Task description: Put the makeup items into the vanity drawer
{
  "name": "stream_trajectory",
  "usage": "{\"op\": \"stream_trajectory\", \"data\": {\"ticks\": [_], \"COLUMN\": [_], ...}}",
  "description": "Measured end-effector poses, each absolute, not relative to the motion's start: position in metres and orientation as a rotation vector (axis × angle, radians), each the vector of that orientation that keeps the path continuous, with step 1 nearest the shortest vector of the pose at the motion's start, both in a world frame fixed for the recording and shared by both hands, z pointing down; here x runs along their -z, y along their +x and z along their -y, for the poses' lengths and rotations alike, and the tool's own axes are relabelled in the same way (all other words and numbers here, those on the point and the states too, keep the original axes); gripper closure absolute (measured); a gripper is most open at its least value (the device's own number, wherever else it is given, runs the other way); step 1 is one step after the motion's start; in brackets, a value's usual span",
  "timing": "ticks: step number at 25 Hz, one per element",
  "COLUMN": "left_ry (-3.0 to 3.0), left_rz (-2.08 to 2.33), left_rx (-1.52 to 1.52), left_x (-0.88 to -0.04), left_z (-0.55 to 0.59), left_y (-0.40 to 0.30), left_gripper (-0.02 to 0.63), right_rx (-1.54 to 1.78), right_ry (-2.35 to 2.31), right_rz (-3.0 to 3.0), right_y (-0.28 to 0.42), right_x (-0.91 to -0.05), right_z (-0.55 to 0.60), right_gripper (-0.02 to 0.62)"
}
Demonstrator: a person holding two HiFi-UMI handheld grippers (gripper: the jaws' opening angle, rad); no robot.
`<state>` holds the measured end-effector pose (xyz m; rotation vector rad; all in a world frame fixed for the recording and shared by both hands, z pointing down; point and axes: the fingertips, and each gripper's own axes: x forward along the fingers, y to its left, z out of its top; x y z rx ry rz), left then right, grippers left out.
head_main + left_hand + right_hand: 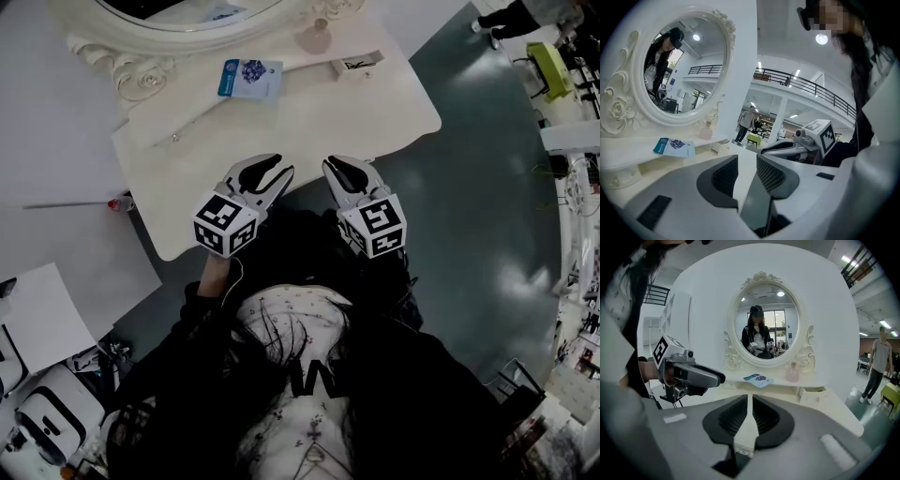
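The left tool (274, 172) hovers over the near edge of the counter (187, 178), jaws a little apart and empty. Just beside it, the right tool (335, 169) shows only a slit between its jaws, also empty. Ahead of both lies a blue-and-white packet (249, 78). Ahead and right of the right tool stand a pink bottle (792, 372) and a small drawer (813, 395). For a clean pick, the jaws probably need spreading before meeting the flat packet's edge. The white counter carries an oval mirror (764, 324), with grey floor (469, 206) alongside.
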<state>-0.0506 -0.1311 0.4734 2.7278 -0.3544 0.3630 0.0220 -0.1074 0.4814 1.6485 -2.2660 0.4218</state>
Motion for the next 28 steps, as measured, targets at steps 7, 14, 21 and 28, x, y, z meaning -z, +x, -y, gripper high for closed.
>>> {"op": "stream_trajectory", "data": {"ticks": [7, 14, 21, 28], "left_ry": [2.737, 2.711, 2.701, 2.685], "left_rz": [0.423, 0.54, 0.613, 0.693], "left_rx": [-0.345, -0.339, -0.357, -0.359], "left_x": [-0.463, -0.46, -0.456, -0.461], "left_z": [0.117, 0.083, 0.026, -0.03], "left_y": [-0.046, -0.039, -0.026, -0.028], "left_gripper": [0.483, 0.483, 0.483, 0.483], "right_rx": [-0.349, -0.276, -0.265, -0.248], "right_ry": [1.581, 1.446, 1.372, 1.3], "right_rz": [2.318, 2.391, 2.454, 2.49], "right_y": [0.019, 0.015, 0.023, 0.02], "right_x": [-0.472, -0.466, -0.463, -0.47], "right_z": [0.097, 0.068, 0.023, -0.03], "right_gripper": [0.571, 0.572, 0.572, 0.572]}}
